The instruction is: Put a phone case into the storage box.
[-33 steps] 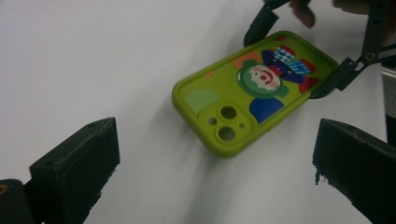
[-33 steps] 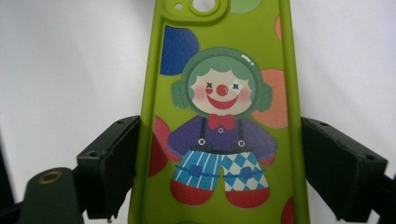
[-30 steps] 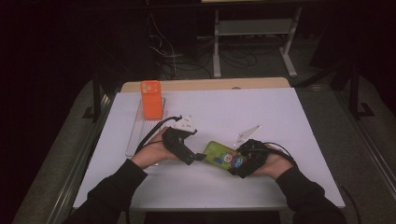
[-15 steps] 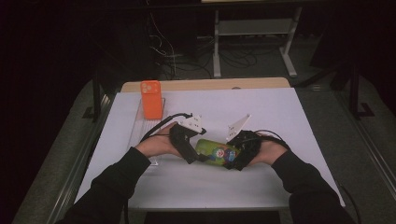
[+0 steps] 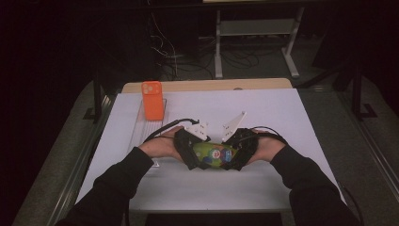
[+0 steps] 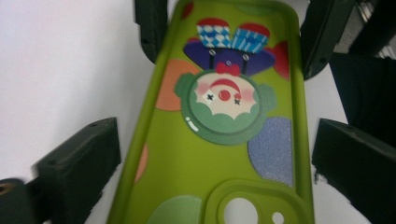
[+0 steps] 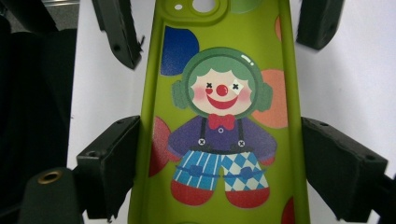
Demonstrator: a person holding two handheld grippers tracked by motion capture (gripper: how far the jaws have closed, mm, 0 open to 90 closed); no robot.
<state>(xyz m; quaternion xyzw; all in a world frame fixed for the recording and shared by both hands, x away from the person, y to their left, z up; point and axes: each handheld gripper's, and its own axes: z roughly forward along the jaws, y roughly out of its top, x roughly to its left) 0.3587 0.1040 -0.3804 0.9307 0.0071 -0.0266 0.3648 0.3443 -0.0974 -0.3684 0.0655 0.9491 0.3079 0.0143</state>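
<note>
A lime-green phone case (image 5: pixel 214 153) printed with a clown lies flat on the white table (image 5: pixel 282 122), between my two grippers. My right gripper (image 5: pixel 234 157) is shut on the end with the clown's legs; both jaws press the case's long edges (image 7: pixel 222 140). My left gripper (image 5: pixel 194 156) straddles the camera-hole end (image 6: pixel 215 144), open, with a narrow gap showing beside its left jaw. In each gripper view the other gripper's jaws flank the far end of the case (image 6: pixel 224 93).
An orange phone case (image 5: pixel 152 100) stands upright at the back left on a clear tray (image 5: pixel 143 129). Black cables (image 5: pixel 174 123) trail from the grippers. A wooden strip (image 5: pixel 207 85) runs along the table's far edge.
Both hands have moved inward and a little away from me. The right gripper brought the green case toward the centre, and the left gripper has closed in around its other end.
</note>
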